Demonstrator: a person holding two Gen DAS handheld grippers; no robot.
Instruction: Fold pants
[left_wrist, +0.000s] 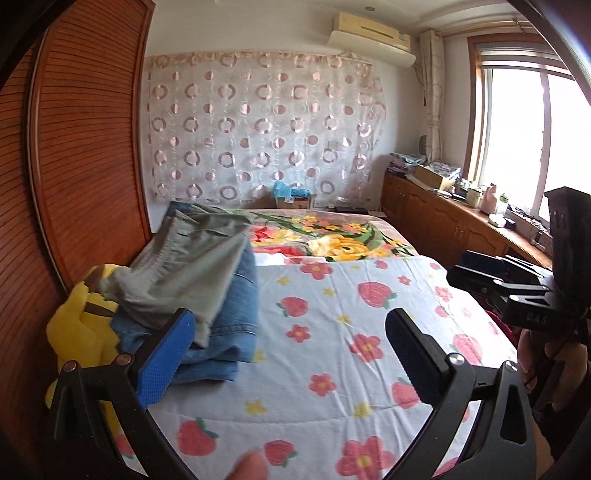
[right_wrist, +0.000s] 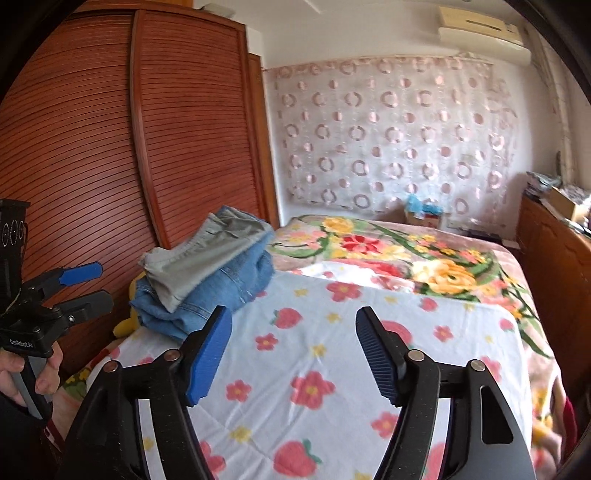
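Folded grey-green pants (left_wrist: 188, 266) lie on top of folded blue jeans (left_wrist: 229, 332) in a stack at the left edge of the bed; the stack also shows in the right wrist view, grey pants (right_wrist: 207, 254) over jeans (right_wrist: 229, 295). My left gripper (left_wrist: 288, 350) is open and empty, its left pad just in front of the stack. My right gripper (right_wrist: 293, 350) is open and empty above the strawberry sheet (right_wrist: 332, 369), to the right of the stack. Each gripper shows in the other's view: the right one (left_wrist: 491, 284), the left one (right_wrist: 81, 288).
A yellow plush toy (left_wrist: 81, 325) sits beside the stack against the wooden wardrobe (left_wrist: 85, 147). A floral blanket (left_wrist: 332, 232) covers the far bed. A wooden cabinet (left_wrist: 443, 218) with clutter runs under the window on the right. A box (left_wrist: 295, 199) stands by the curtain.
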